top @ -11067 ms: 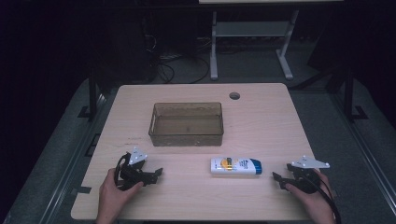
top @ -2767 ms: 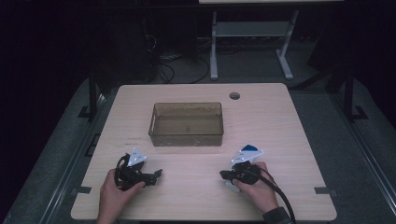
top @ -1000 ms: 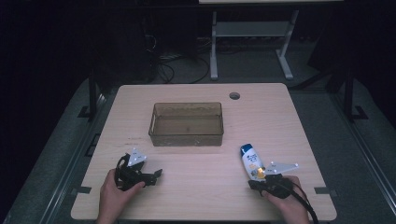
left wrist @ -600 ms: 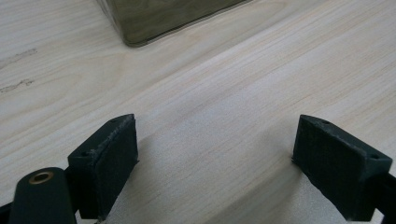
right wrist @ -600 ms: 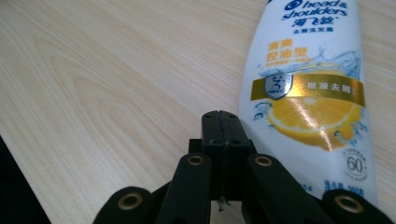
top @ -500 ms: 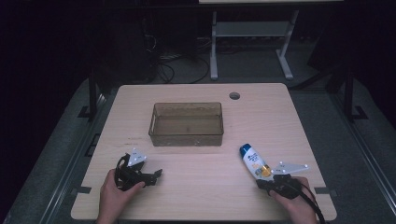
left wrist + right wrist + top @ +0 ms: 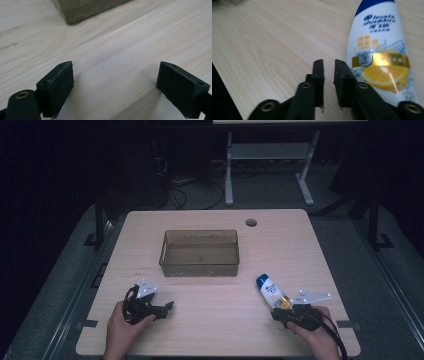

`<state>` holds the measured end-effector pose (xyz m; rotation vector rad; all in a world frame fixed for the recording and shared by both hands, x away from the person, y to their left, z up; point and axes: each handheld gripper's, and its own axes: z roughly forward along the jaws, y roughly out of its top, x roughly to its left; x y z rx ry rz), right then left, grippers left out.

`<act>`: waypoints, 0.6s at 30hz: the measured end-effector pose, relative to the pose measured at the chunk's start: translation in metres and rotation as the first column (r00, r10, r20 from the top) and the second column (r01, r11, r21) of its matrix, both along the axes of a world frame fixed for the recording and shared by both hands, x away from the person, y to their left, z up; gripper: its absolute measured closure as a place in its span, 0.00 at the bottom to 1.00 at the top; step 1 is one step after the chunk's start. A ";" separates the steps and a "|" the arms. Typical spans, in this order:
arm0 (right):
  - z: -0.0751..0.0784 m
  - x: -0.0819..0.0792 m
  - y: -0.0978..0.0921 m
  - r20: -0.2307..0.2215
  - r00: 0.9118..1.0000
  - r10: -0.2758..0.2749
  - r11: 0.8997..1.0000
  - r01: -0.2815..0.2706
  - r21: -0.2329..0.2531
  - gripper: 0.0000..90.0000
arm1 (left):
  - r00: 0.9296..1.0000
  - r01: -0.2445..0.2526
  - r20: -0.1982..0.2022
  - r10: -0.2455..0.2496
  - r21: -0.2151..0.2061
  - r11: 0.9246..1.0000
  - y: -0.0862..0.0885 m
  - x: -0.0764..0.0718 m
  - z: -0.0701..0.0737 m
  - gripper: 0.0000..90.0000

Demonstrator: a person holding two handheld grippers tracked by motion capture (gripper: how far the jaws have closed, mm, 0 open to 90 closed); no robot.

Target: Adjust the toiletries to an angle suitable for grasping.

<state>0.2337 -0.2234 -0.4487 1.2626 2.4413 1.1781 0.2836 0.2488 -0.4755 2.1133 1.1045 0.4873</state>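
Right hand-held gripper (image 7: 328,65): jaws drawn almost together with only a thin slit between them, nothing held in that slit. It rests low over the counter (image 7: 210,320), near the front right edge in the high view (image 7: 281,315), held by the person's right hand (image 7: 314,330); a black cable trails off it toward the bottom edge.

Shampoo bottle (image 7: 379,52): lies flat on the counter just beside the right hand-held gripper, alongside the outer face of one jaw; whether it touches that jaw cannot be told. White body, blue cap end pointing away from the gripper, lemon picture and gold band on the label. In the high view the bottle (image 7: 271,290) lies slanted, cap end toward the tray, its near end at the gripper's tip.

Left hand-held gripper (image 7: 117,83): jaws spread wide, bare wood grain between them, gripping nothing. In the high view it sits near the front left of the counter (image 7: 161,308), held in the left hand (image 7: 124,327), well apart from the bottle.

Tray (image 7: 200,269): clear brownish, rectangular, at mid-counter beyond both grippers; one corner shows in the left gripper view (image 7: 75,12). Bottle lies outside it, to its front right.
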 end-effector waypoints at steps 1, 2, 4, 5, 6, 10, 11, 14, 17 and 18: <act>0.001 0.001 0.000 0.013 1.000 0.000 1.000 0.000 0.004 0.81 | 1.000 0.000 0.000 0.000 0.000 1.000 0.000 0.000 0.000 0.14; 0.003 0.002 0.000 0.018 1.000 0.001 1.000 -0.001 0.006 0.77 | 1.000 0.001 0.000 -0.001 0.000 1.000 0.000 0.000 0.000 0.14; 0.006 0.003 0.000 0.027 1.000 0.004 1.000 -0.004 0.008 0.71 | 1.000 0.000 0.001 0.000 -0.001 1.000 0.000 0.000 0.000 0.14; 0.007 0.004 -0.001 0.031 0.999 0.006 1.000 -0.006 0.008 0.67 | 1.000 0.000 0.000 0.000 0.000 1.000 0.000 0.000 0.000 0.14; 0.008 0.005 -0.001 0.035 0.999 0.005 1.000 -0.005 0.006 0.65 | 1.000 0.000 0.000 0.000 0.000 1.000 0.000 0.000 0.000 0.14; 0.010 0.008 -0.001 0.048 0.999 -0.009 1.000 0.009 0.005 0.57 | 1.000 0.000 0.000 0.000 -0.001 1.000 0.000 0.000 0.000 0.14; 0.010 0.010 -0.001 0.054 0.998 -0.010 1.000 0.009 0.006 0.56 | 1.000 0.000 0.000 0.000 0.000 1.000 0.000 0.000 0.000 0.14; 0.012 0.013 0.001 0.059 0.998 -0.011 1.000 0.011 -0.001 0.51 | 1.000 0.000 0.000 0.000 0.000 1.000 0.000 0.000 0.000 0.14; 0.014 0.016 0.002 0.071 0.997 -0.029 1.000 0.029 -0.006 0.48 | 1.000 0.001 -0.001 -0.001 0.000 1.000 0.000 0.000 0.000 0.14; 0.015 0.017 0.002 0.074 0.997 -0.029 0.999 0.030 -0.012 0.47 | 1.000 0.000 -0.001 0.000 0.000 1.000 0.000 0.000 0.000 0.14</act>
